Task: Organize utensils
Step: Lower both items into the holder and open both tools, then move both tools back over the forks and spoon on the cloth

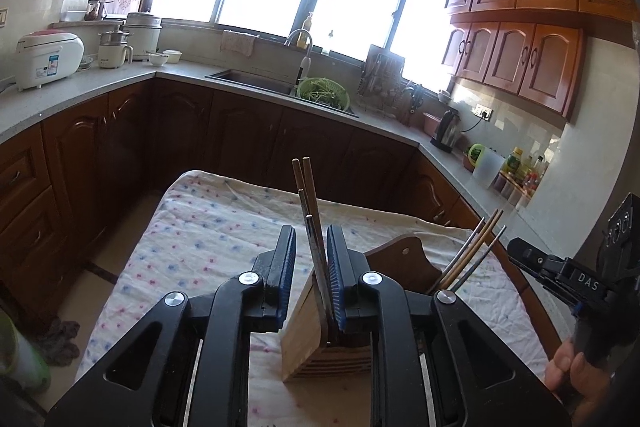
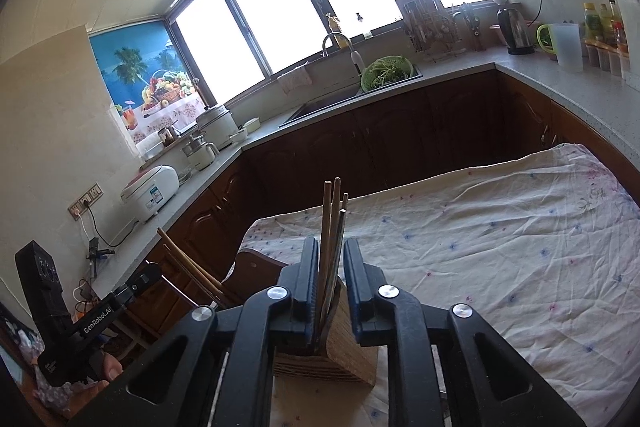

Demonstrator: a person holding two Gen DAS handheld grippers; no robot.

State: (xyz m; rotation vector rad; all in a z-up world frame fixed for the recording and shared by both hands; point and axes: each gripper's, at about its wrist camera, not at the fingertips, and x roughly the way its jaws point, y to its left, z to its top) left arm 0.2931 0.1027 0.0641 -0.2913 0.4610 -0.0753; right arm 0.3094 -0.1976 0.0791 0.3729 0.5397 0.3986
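Note:
A light wooden holder block stands on the cloth-covered table. In the left wrist view my left gripper has its jaws a little apart around a bundle of chopsticks that stand upright in the block, leaning on the right pad. In the right wrist view my right gripper likewise has its jaws a little apart around a bundle of chopsticks standing in a wooden block. The other bundle shows to the right in the left wrist view, and to the left in the right wrist view.
A dark wooden board lies behind the block. Counters wrap around the room with a sink, a green colander, a rice cooker and a kettle. The table's far edge drops to dark cabinets.

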